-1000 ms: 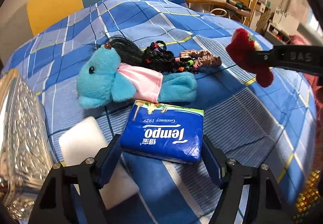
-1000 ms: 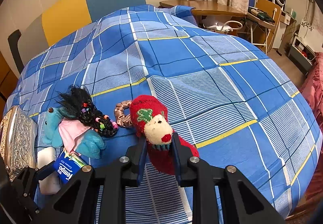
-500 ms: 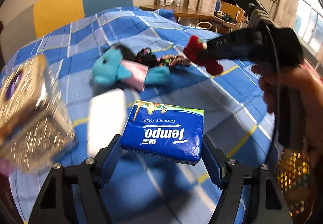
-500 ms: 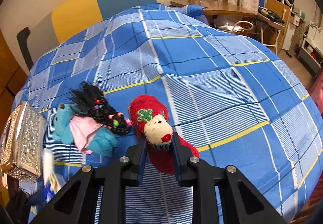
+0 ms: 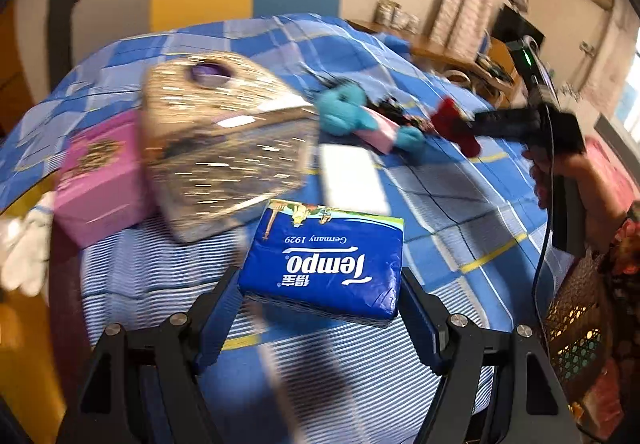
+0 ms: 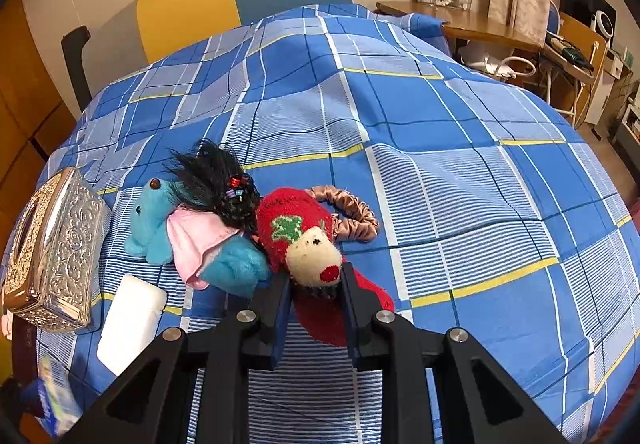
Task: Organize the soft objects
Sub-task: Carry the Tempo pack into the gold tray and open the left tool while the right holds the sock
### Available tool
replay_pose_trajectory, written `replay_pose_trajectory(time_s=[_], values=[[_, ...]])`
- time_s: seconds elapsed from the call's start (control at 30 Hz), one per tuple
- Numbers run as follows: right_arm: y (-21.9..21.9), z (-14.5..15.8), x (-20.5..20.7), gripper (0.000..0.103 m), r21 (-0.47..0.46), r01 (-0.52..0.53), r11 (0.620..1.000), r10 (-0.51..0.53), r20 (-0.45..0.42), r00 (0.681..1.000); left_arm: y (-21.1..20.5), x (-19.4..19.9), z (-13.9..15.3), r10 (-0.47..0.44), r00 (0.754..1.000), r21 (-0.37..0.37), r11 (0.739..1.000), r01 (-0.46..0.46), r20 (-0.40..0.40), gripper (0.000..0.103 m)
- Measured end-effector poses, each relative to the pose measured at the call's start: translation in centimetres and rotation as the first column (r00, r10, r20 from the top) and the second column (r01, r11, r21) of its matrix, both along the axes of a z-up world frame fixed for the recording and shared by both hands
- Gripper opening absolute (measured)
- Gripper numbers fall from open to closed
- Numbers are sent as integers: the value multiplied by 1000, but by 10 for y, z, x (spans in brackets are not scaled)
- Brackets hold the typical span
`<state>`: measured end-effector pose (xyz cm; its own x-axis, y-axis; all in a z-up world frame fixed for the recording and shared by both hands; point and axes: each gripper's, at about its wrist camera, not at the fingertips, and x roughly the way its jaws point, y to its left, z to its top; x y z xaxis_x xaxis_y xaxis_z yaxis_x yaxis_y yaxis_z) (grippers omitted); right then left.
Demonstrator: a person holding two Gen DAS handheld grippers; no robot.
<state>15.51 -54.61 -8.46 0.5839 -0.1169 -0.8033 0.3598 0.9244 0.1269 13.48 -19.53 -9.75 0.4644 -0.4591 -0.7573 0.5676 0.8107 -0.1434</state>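
My left gripper [image 5: 320,278] is shut on a blue Tempo tissue pack [image 5: 324,268] and holds it above the bed. My right gripper [image 6: 314,280] is shut on a red reindeer sock [image 6: 308,240], close beside the blue plush toy [image 6: 192,232] with black hair. The sock [image 5: 456,124] and the plush [image 5: 360,116] also show in the left wrist view. A brown scrunchie [image 6: 352,216] lies behind the sock. A white soft block [image 6: 130,320] lies on the bedspread near the plush.
A silver embossed tissue box [image 6: 52,248] stands at the bed's left side, blurred in the left wrist view [image 5: 224,144], next to a pink box [image 5: 96,180]. The blue checked bedspread [image 6: 460,184] covers the bed. A desk [image 6: 460,24] stands behind.
My left gripper has pulled back and swung left with the tissue pack, bringing the silver and pink boxes into view. My right gripper has carried the sock up against the blue plush.
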Motion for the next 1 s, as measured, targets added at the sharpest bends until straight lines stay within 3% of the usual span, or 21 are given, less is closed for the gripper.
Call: replay_pose_trajectory(time_s=[0.2,0.37,0.63,0.83,1.0], values=[[-5,-3,-1,22,27,15,1000,-15,2,1000,58,9,17,123,992,-9,992,-122,27,76],[-5,-3,-2,22,11,24,1000,-24,-4,1000,114,16,24,231,971,3,973,-232,52,76],[-6,-1,-4,22,-8,40,999,-40,1,999,206,39,12,426,904,10,904,-427,14,76],[-10,0,-7,22,-3,69,998,-69,7,998,249,62,-7,515,857,44,857,-514,-31,76],[-8,0,-7,22,-11,68,998,-68,5,998,264,84,-26,552,831,100,833,-544,-73,76]])
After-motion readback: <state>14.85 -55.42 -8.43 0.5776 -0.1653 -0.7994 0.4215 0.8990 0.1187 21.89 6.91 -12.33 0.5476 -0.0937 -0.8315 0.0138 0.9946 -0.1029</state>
